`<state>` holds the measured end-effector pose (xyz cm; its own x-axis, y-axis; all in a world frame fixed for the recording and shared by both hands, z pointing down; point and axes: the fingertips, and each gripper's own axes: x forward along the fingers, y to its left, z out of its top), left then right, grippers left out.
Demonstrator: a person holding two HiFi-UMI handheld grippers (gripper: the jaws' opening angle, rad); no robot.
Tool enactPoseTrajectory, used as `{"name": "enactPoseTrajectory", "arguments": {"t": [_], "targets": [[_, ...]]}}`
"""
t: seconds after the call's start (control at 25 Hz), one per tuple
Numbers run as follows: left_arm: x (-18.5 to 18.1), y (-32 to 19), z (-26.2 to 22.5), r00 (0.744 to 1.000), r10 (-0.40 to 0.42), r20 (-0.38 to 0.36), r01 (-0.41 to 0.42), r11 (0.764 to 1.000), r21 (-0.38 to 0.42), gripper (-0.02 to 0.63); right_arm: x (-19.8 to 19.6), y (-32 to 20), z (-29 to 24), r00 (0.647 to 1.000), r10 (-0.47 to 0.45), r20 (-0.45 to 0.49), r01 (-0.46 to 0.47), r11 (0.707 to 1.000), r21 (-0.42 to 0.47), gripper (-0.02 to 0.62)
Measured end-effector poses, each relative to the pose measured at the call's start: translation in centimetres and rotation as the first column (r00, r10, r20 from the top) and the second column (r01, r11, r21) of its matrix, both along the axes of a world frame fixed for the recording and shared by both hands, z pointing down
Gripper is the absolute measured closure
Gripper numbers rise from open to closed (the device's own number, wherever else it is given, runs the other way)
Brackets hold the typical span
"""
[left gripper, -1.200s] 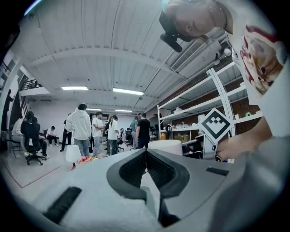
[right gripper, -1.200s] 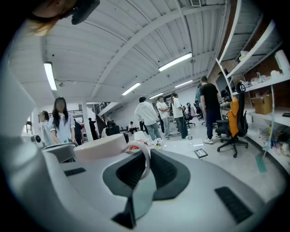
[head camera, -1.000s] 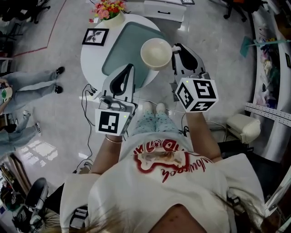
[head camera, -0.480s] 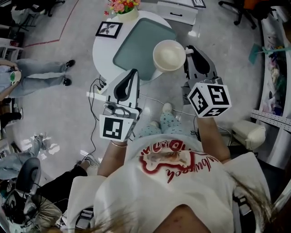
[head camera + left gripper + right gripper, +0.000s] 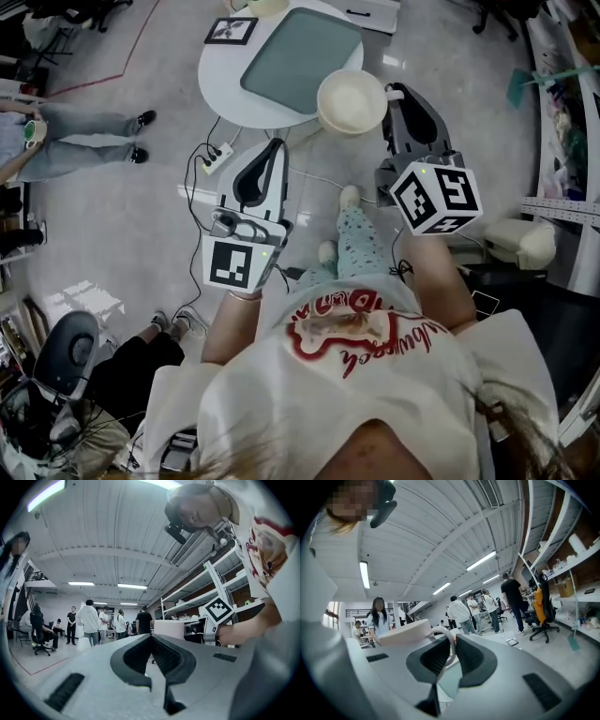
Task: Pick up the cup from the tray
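Note:
A cream cup (image 5: 352,101) hangs in the air at the near edge of the round white table (image 5: 220,70), clear of the grey-green tray (image 5: 300,47) on it. My right gripper (image 5: 392,92) is shut on the cup's handle. In the right gripper view the white handle loop (image 5: 449,641) sits pinched between the dark pads, with the cup body (image 5: 404,632) to the left of my right gripper (image 5: 451,651). My left gripper (image 5: 274,145) is shut and empty over the floor left of the cup; its pads meet in the left gripper view (image 5: 151,638).
A framed picture (image 5: 232,30) and a flower pot (image 5: 258,5) stand on the table's far side. A power strip with cables (image 5: 217,155) lies on the floor below the table. A person's legs (image 5: 89,136) are at the left, an office chair (image 5: 70,347) at the lower left.
The cup, held by my right gripper, has come off the tray toward me and now hangs at the table's near edge. The table and tray have slid farther away in view.

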<state>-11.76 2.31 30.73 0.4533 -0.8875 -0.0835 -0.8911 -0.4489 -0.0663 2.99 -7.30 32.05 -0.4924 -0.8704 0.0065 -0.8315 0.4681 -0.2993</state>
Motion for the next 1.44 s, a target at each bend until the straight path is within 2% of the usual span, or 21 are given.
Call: {"name": "enactPoseTrajectory", "arguments": {"t": [0.24, 0.44, 0.88, 1.44], "targets": [[0.0, 5.8, -0.7, 1.000, -0.008, -0.017, 0.008, 1.000, 0.003, 0.592, 0.3, 5.6, -1.9, 1.000, 0.002, -0.022, -0.002, 1.000, 0.005, 0.549], [1.0, 7.7, -1.4, 0.998, -0.038, -0.045, 0.039, 0.999, 0.021, 0.592, 0.9, 7.7, -1.9, 1.000, -0.023, 0.009, 0.023, 1.000, -0.017, 0.549], [3.2, 7.4, -1.5, 0.998, -0.051, -0.041, 0.051, 0.999, 0.010, 0.592, 2.5, 8.0, -2.2, 0.999, -0.036, -0.002, 0.036, 0.999, -0.018, 0.549], [3.7, 7.3, -2.2, 0.998, -0.042, -0.048, 0.044, 0.999, 0.031, 0.592, 2.0, 8.5, -2.3, 0.999, -0.049, 0.000, 0.049, 0.999, -0.018, 0.549]]}}
